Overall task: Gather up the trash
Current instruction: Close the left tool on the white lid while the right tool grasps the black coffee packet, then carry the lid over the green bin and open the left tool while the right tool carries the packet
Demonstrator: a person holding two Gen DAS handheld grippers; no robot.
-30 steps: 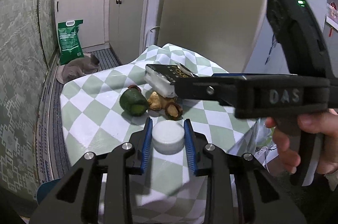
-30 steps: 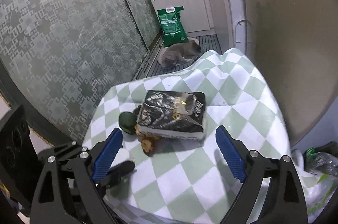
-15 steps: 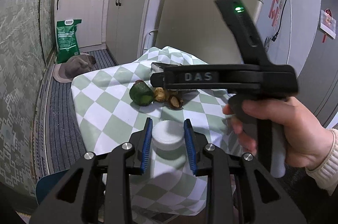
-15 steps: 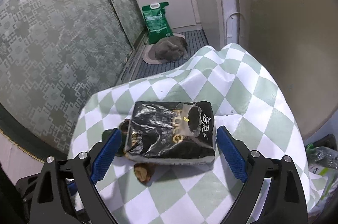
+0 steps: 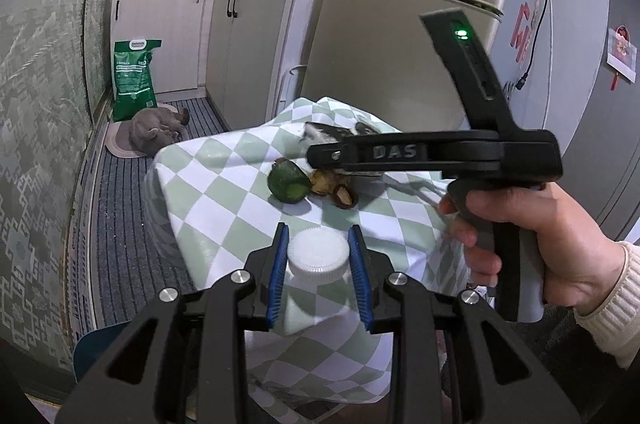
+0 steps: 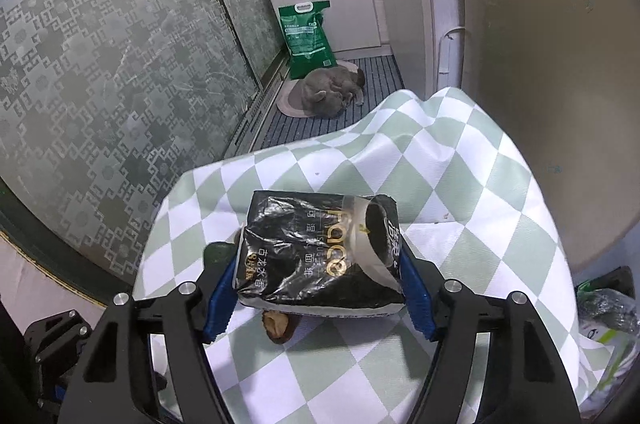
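My left gripper point(image 5: 319, 274) is shut on a white-capped plastic bottle point(image 5: 318, 256) and holds it above the near edge of the checked tablecloth point(image 5: 224, 183). My right gripper point(image 6: 316, 290) is shut on a black tissue pack point(image 6: 316, 252), its blue pads point(image 6: 218, 298) pressing both sides. In the left wrist view the right gripper's body point(image 5: 432, 155) covers most of the pack point(image 5: 344, 131). A green avocado half point(image 5: 289, 180) and brown nut shells point(image 5: 334, 185) lie on the cloth; one shell point(image 6: 278, 322) shows under the pack.
A grey fridge point(image 5: 400, 15) stands behind the table. White cabinets point(image 5: 240, 35) line the back. A grey cat point(image 6: 330, 91) lies on a floor mat beside a green bag point(image 6: 308, 31). A frosted glass door point(image 6: 100, 63) is at left. A trash bag point(image 6: 608, 312) hangs at right.
My right gripper has moved forward and closed from wide open onto the black tissue pack. My left gripper has drawn back from the table, still holding the bottle.
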